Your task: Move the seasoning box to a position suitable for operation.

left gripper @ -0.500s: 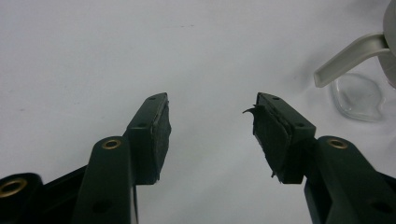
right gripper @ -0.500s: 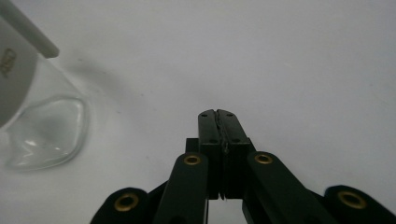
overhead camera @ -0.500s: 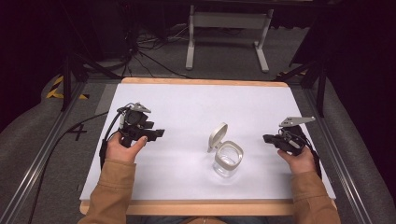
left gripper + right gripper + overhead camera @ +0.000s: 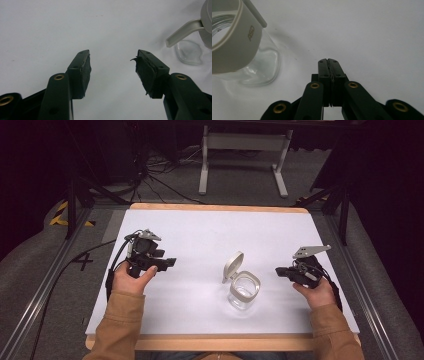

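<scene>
With my left gripper (image 4: pixel 170 263) spread wide and my right gripper (image 4: pixel 279 270) pressed together on nothing, the glass jar (image 4: pixel 244 291) standing between them looks rigid, slippery and breakable, so I'd grip its grey plastic collar (image 4: pixel 245 285).

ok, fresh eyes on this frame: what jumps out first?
The clear glass jar with its grey lid flipped open, standing right of centre on the white table. Then the two hand-held grippers flanking it: the left hand-held gripper has its jaws apart, while the right hand-held gripper is shut on nothing, beside the jar.
</scene>
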{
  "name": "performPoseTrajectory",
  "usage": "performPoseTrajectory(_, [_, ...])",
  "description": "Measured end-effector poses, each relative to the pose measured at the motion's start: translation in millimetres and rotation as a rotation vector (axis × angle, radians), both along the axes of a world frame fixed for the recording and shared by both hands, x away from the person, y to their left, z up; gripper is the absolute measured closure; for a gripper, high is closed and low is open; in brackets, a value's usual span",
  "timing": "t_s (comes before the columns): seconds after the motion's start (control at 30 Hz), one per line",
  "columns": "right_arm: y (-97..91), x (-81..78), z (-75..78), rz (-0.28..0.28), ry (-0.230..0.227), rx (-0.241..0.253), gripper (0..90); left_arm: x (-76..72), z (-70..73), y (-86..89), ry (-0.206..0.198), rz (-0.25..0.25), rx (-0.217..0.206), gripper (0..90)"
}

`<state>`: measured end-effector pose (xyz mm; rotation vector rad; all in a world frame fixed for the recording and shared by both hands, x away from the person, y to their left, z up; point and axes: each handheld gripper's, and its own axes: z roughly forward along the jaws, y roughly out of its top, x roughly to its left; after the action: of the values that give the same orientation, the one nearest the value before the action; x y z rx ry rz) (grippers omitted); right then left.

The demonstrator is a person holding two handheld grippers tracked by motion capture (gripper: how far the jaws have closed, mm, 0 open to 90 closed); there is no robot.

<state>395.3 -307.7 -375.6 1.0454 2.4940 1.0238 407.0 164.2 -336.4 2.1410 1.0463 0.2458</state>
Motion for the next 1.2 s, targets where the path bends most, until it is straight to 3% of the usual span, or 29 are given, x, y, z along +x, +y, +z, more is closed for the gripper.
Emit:
performPoseTrajectory(0.13, [4.6,-1.1,-0.3,0.026,0.015,0.000,89.4,-0.3,0.8,-0.5,-0.004,-0.004,0.001,45.5])
performPoseTrajectory(0.23, [15.1,-3.7,-1.8,0.087,0.034,-0.019,89.4,-0.4,0.3,-2.3,0.001,-0.010,0.006,45.2])
performPoseTrajectory(0.77, [49.9,-9.2,-12.6,0.213,0.114,-0.058,89.2,-3.2,3.3,-7.2,0.002,-0.031,0.014,45.1])
performPoseTrajectory(1.2, [54.4,-9.0,-17.2,0.213,0.135,-0.057,89.4,-3.9,3.6,-7.7,-0.004,-0.030,0.009,45.1])
